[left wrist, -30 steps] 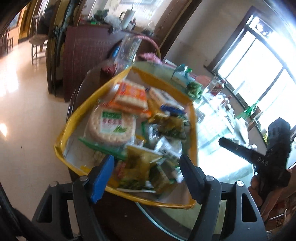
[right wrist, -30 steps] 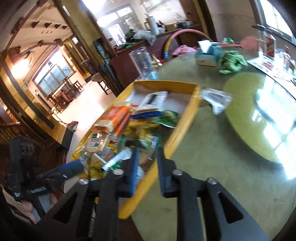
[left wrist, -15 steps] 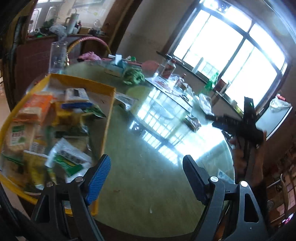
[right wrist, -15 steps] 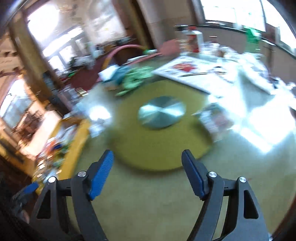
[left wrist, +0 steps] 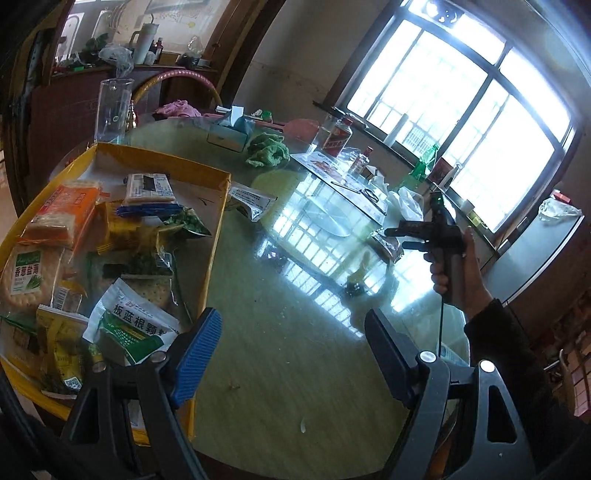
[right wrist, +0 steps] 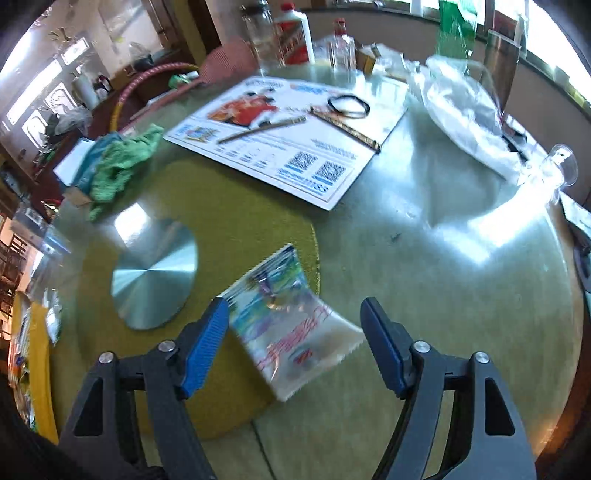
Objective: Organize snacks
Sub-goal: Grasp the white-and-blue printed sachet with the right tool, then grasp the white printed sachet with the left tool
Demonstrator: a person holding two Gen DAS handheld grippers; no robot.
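Observation:
A yellow tray (left wrist: 218, 206) at the table's left holds several snack packets, among them a round cracker pack (left wrist: 26, 273) and a green-and-white sachet (left wrist: 129, 321). My left gripper (left wrist: 291, 321) hovers open over bare tabletop beside the tray, nothing between its fingers. A clear packet (left wrist: 251, 199) lies just outside the tray's far corner. My right gripper (right wrist: 293, 310) is tilted down over a white and blue snack packet (right wrist: 291, 328) lying flat on the glass. Its jaws are closing, the packet lies between them, and the pads stand clear of it. In the left wrist view a hand holds the right gripper (left wrist: 406, 238) far across the table.
A metal disc (right wrist: 155, 273) and a green mat (right wrist: 240, 229) sit under the glass top. A printed flyer (right wrist: 280, 147) carries a pen and a black ring. Bottles (right wrist: 291, 33), a white plastic bag (right wrist: 465, 114), green cloth (left wrist: 267, 149), tissue box (left wrist: 227, 133) and tall glass (left wrist: 112, 110) crowd the far side.
The left gripper swung from over the tray to the bare table on its right. The right gripper left the tray, crossed the table, opened wide and now hangs over the white and blue packet.

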